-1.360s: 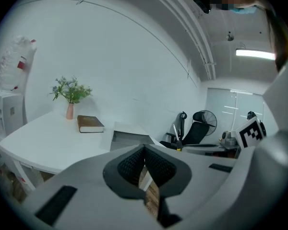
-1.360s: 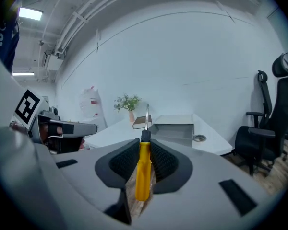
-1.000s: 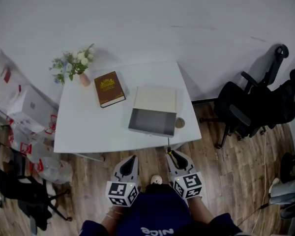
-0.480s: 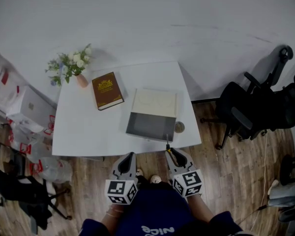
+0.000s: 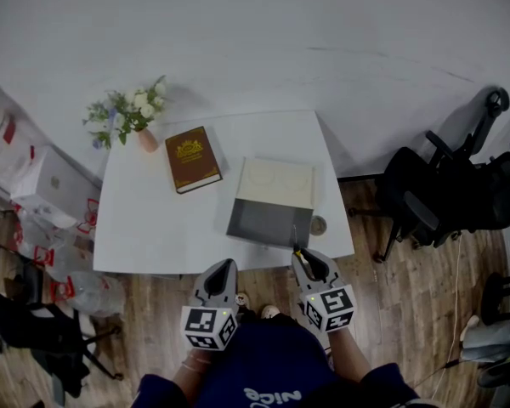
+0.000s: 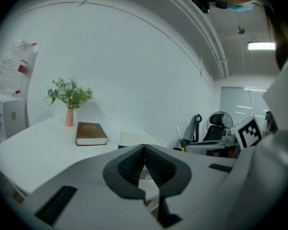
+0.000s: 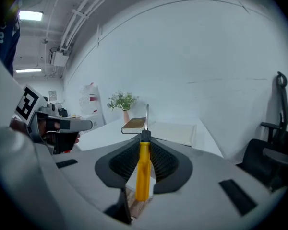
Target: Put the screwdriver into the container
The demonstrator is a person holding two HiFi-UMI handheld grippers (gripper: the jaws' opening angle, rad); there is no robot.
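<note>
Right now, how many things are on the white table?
4: a flower vase at the far left corner, a brown book beside it, the container nearer the front, a small round object at its right. None seem hidden.

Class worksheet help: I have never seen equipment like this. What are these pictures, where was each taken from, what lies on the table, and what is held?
No robot here: a person holds a grey two-jaw gripper in each hand. One picture comes from a camera on the person's head, looking down. The other two come from cameras riding on the grippers, looking along their jaws. On the white table are a brown book, a pink vase of flowers, a small round object and an open grey container with a cream lid. The right gripper is shut on a yellow-handled screwdriver; the left gripper is shut and empty.
</note>
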